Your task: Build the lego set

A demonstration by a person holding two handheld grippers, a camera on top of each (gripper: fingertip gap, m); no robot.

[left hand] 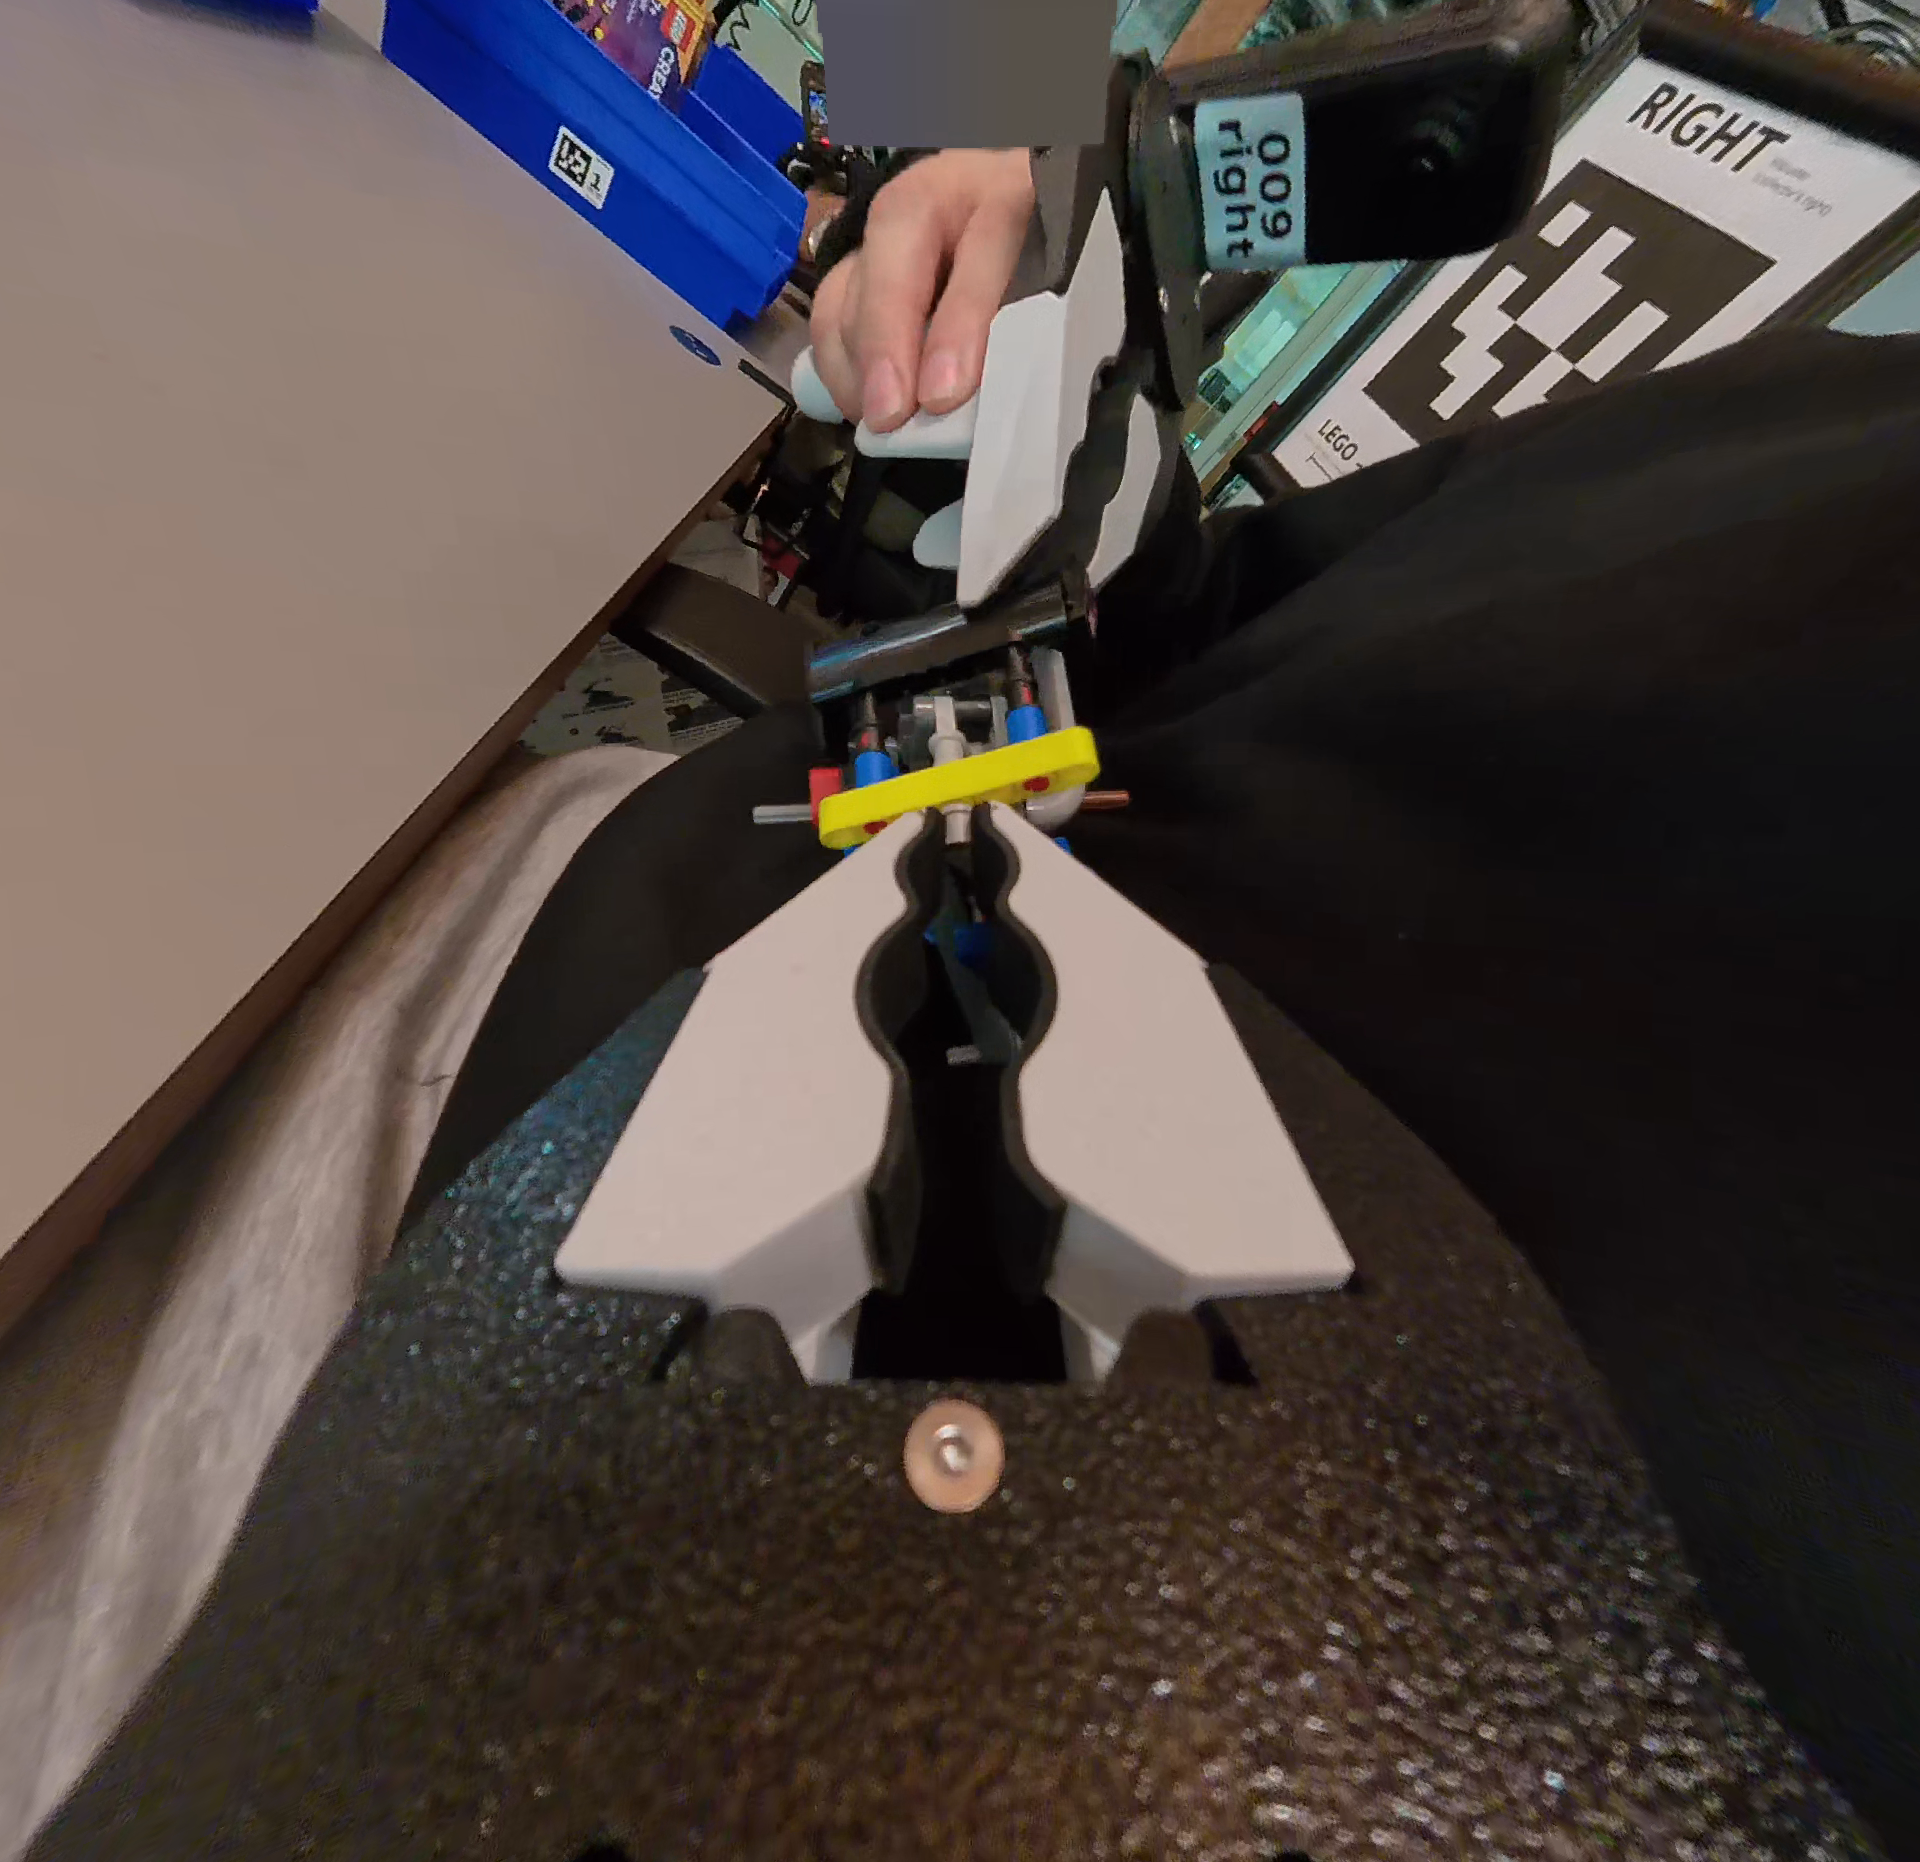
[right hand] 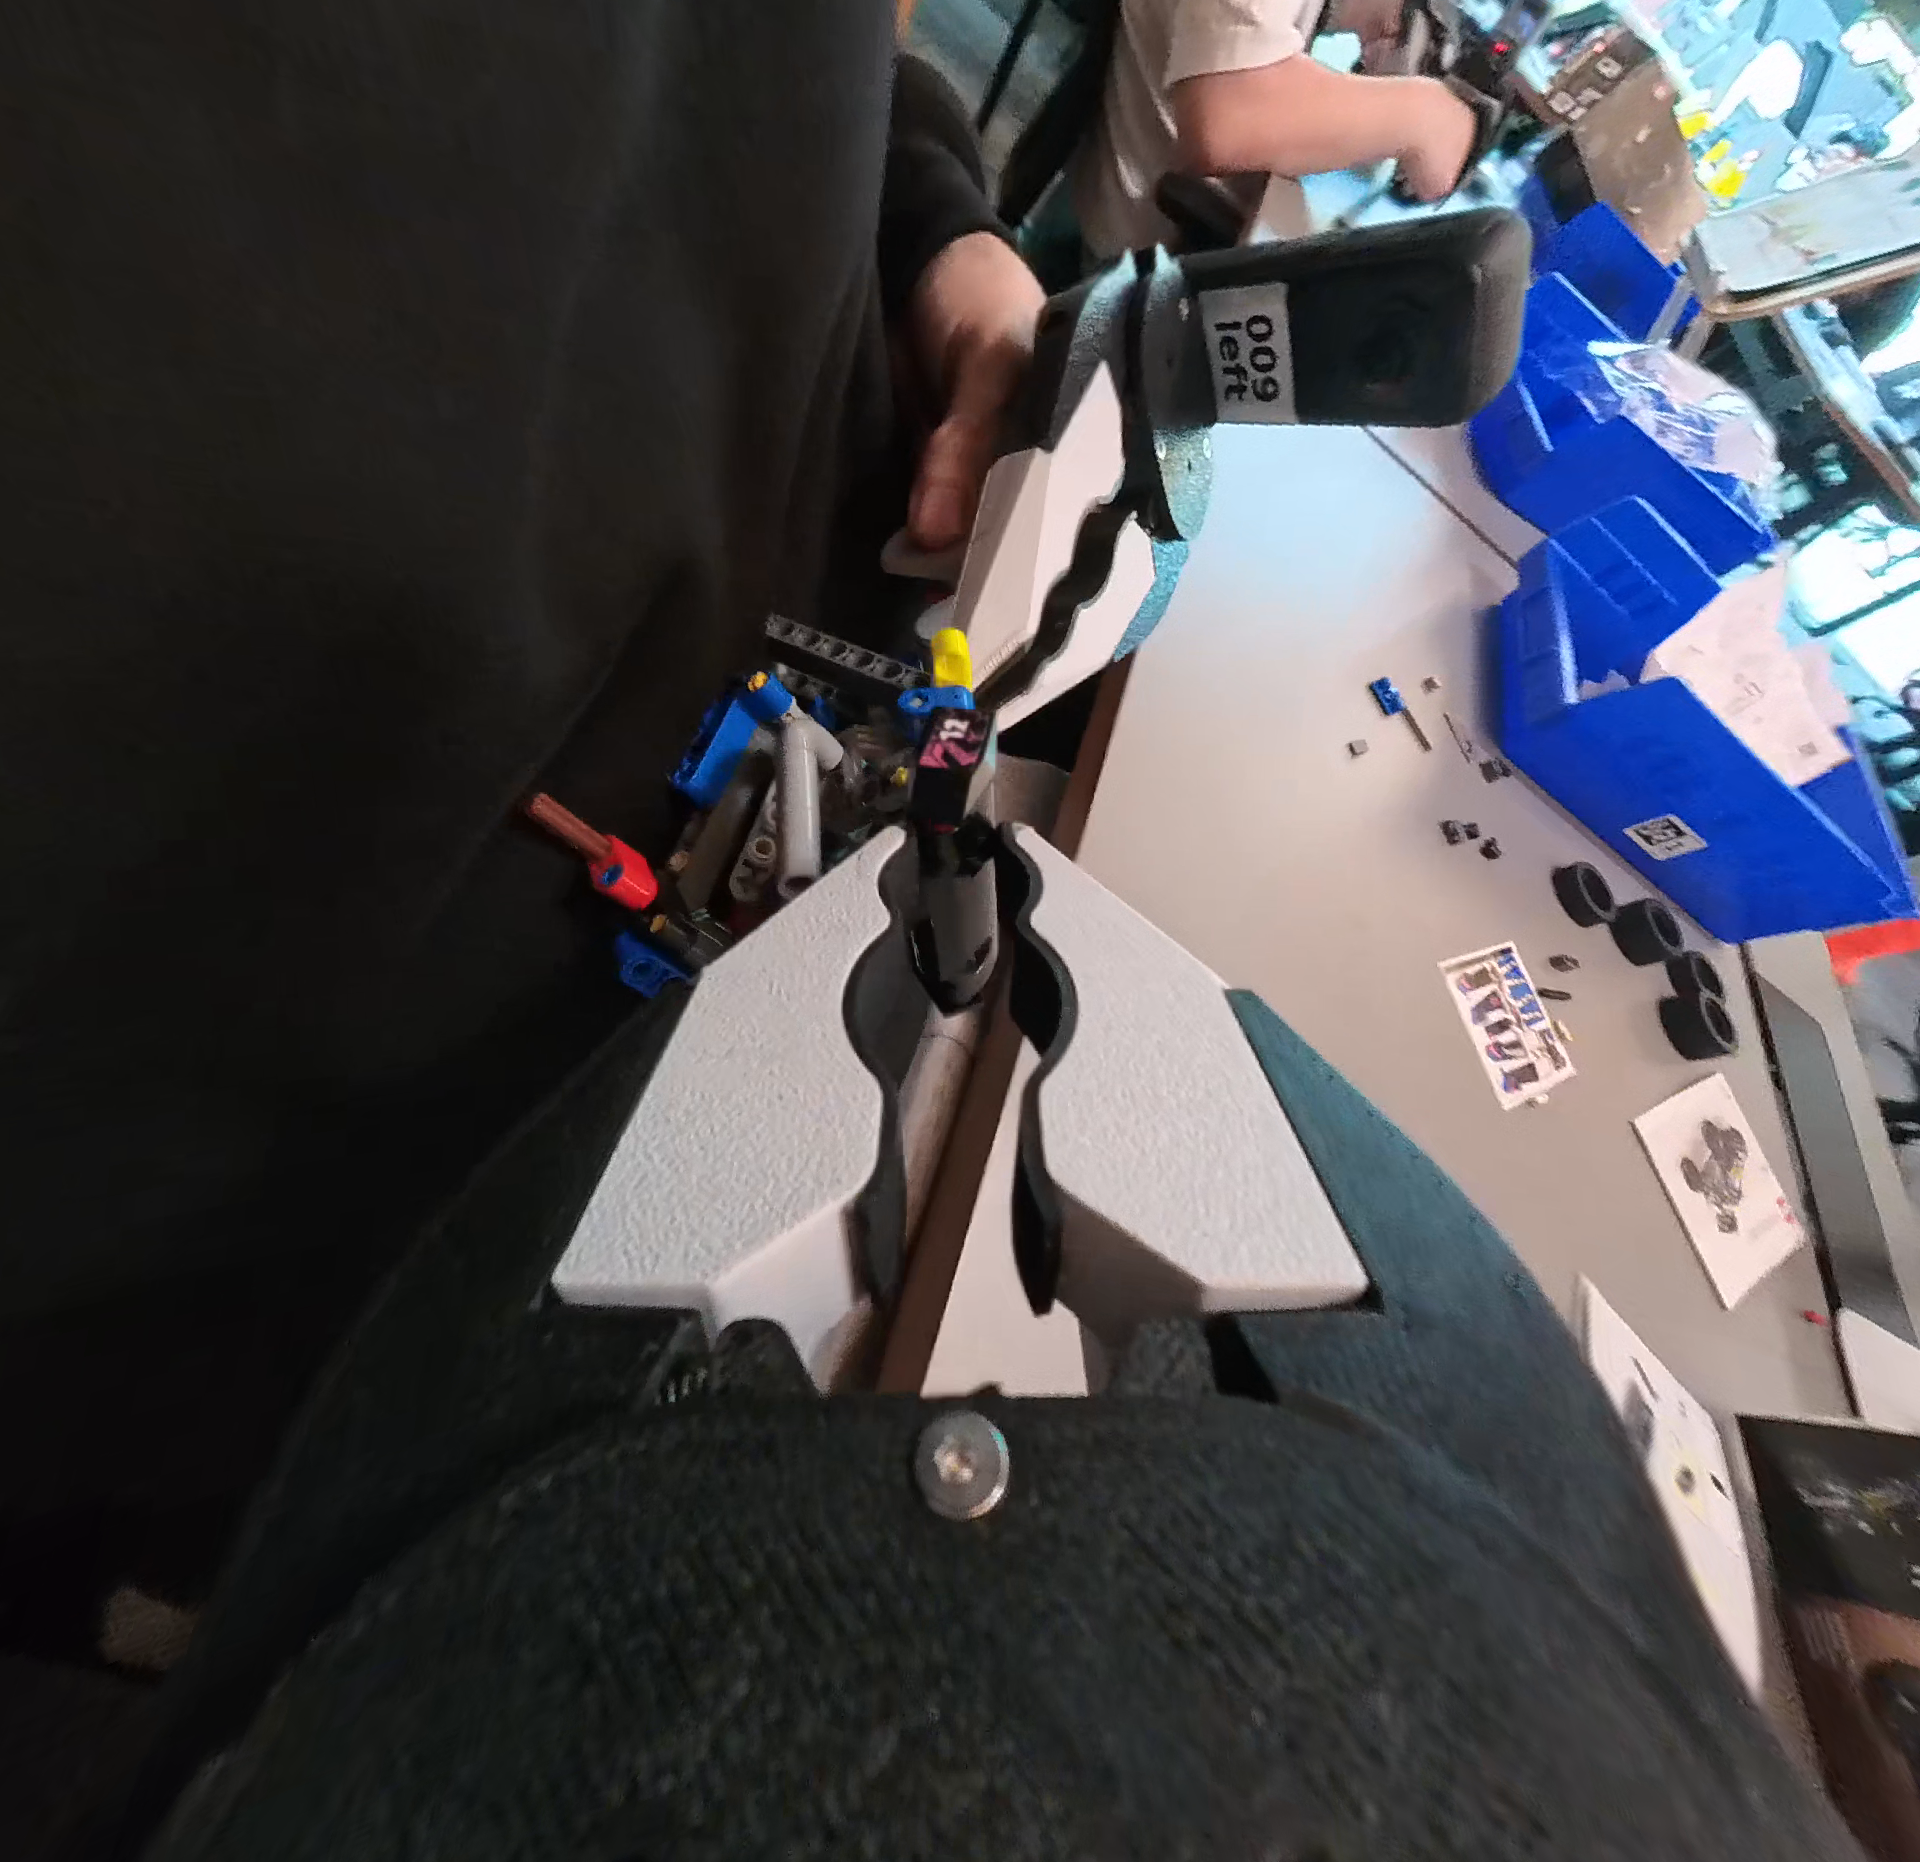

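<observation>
Toy-brick assembly [left hand: 940, 763], part-built, is held off the near edge of the worktop [left hand: 312, 524] against a person's dark clothing, between 2 hand-held grippers.

Left hand-held gripper [left hand: 958, 825]: fingers nearly together, pinching a thin grey axle pin [left hand: 954, 823] that pokes through the yellow beam [left hand: 956, 782] at the model's front. The narrow hold on 1 pin suggests the pin is being worked, not the whole model carried.

Right hand-held gripper [right hand: 951, 856]: fingers a little apart, clamped on a dark panel piece [right hand: 948, 898] with a pink printed sticker. This looks like the steadying hold that bears the model's weight.

Blue, grey and red beams and pins [right hand: 727, 804] project to the left of the right gripper's fingers.

Far right on the worktop lie 4 black tyres [right hand: 1652, 955], a sticker sheet [right hand: 1507, 1023], loose small parts [right hand: 1465, 836] and blue bins [right hand: 1704, 763], well apart from the model.
</observation>
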